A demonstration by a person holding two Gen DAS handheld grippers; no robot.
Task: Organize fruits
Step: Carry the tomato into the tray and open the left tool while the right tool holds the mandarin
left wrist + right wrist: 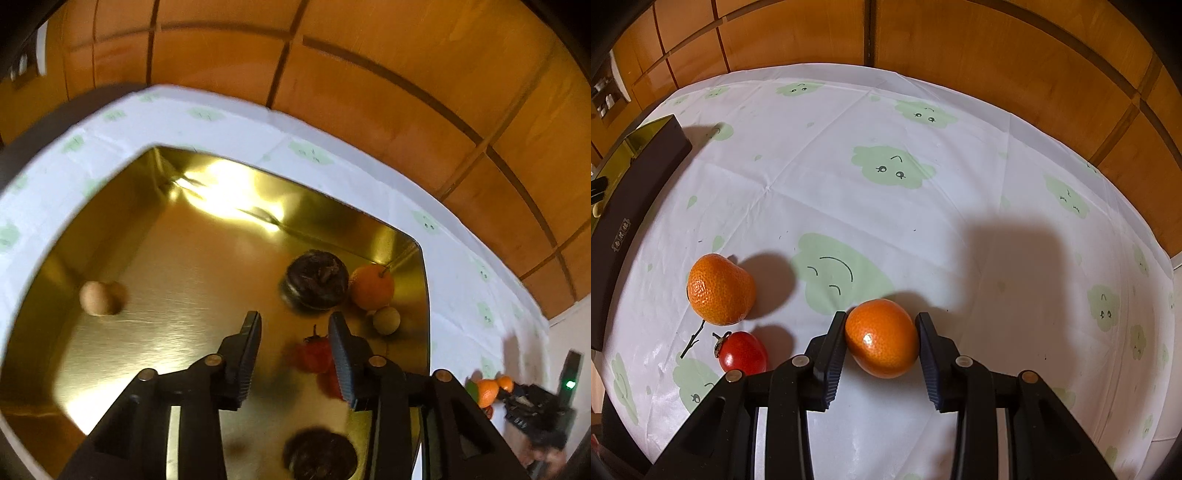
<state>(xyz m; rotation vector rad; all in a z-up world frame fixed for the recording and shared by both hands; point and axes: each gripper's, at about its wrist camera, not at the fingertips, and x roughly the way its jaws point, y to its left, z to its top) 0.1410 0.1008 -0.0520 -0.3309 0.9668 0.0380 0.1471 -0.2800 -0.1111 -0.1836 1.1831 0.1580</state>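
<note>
In the left wrist view my left gripper (293,321) is open over a gold tray (166,258). In the tray lie a dark purple fruit (316,278), an orange (371,286), a small beige round fruit (386,320), another beige fruit (98,297) at the left and a blurred red tomato (314,354) just below the fingers. In the right wrist view my right gripper (881,319) has its fingers on both sides of an orange (882,338) on the tablecloth, touching or nearly touching it. A second orange (720,290) and a red tomato (742,352) lie to its left.
The table wears a white cloth with green cartoon prints (894,166). The tray's dark outer wall (635,206) stands at the left edge of the right wrist view. A wooden panelled wall (997,55) runs behind the table. A small twig (692,338) lies by the tomato.
</note>
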